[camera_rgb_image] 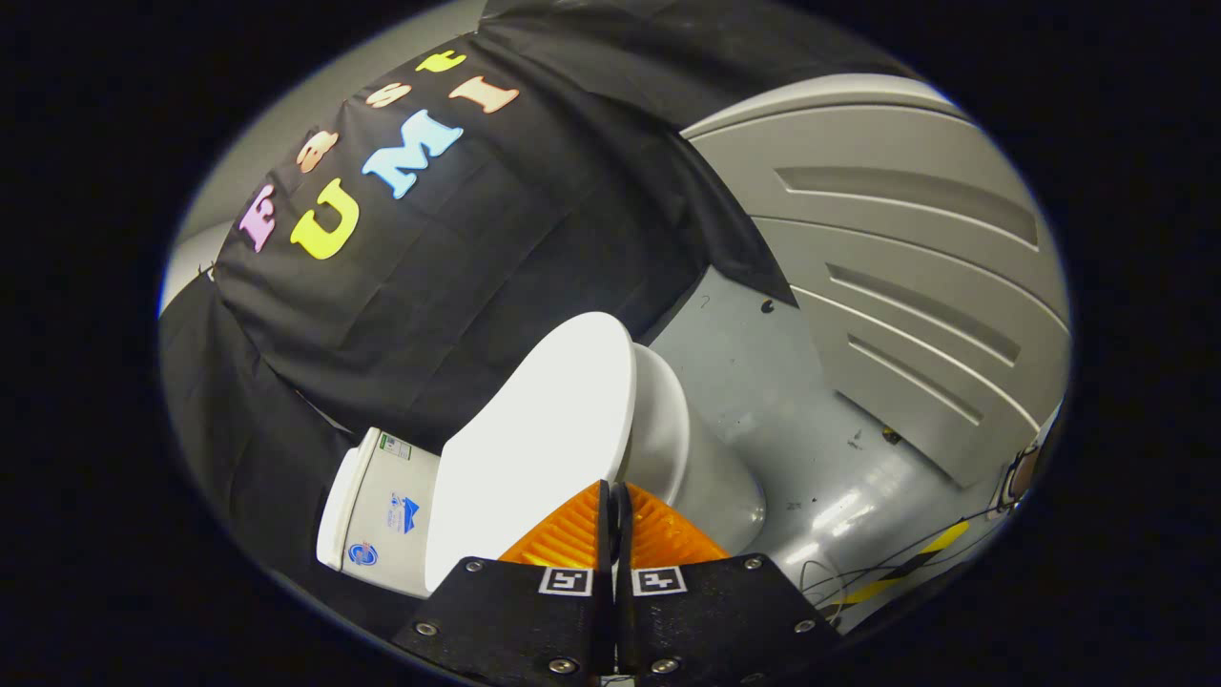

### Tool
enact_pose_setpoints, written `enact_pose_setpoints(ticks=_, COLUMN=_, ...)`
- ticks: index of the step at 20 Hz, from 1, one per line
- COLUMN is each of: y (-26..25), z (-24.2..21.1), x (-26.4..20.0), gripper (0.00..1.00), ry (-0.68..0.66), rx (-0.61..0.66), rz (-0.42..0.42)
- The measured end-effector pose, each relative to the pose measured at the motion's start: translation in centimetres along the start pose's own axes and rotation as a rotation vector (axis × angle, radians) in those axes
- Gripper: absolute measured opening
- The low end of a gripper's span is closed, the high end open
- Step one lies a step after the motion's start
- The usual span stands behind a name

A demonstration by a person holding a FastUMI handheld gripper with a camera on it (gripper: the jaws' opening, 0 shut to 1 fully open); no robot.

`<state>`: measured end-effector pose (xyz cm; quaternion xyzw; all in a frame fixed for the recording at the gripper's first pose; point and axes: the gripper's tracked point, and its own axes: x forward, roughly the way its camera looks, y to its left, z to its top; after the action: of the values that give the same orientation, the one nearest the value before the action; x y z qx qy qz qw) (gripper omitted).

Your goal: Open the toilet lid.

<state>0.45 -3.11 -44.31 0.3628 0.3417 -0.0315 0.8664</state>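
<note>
The white toilet lid (534, 448) shows its broad top face just ahead of my fingers, on their left side. The white bowl (668, 429) bulges out from under it on the right side. The lid's front rim runs straight into the narrow slit between my fingertips. My gripper (613, 489) is shut on that rim, one finger on the lid's top side and the other on the bowl side. A thin shadow line separates lid and bowl. The view is strongly rolled. Behind the lid stands the white tank (377, 515) against the black cloth.
Grey glossy floor (763, 401) spreads beyond the bowl. A grey ribbed panel (906, 286) rises past it. Thin cables and a yellow-black striped strip (906, 568) lie on the floor near the fingers' right side. Black cloth wall (429, 286) hangs behind the toilet.
</note>
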Motion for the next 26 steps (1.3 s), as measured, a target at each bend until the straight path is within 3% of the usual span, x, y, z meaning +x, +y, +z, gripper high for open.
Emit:
enact_pose_setpoints(ticks=14, y=13.4, z=6.0, x=-6.5, gripper=0.01, ry=-0.235, rx=-0.267, rz=0.031)
enact_pose_setpoints(ticks=21, y=19.1, z=6.8, x=-8.1, gripper=0.01, ry=-0.282, rx=-0.492, rz=-0.029)
enact_pose_setpoints(ticks=26, y=23.2, z=7.2, x=-9.1, gripper=0.01, ry=-0.3, rx=-0.577, rz=-0.016)
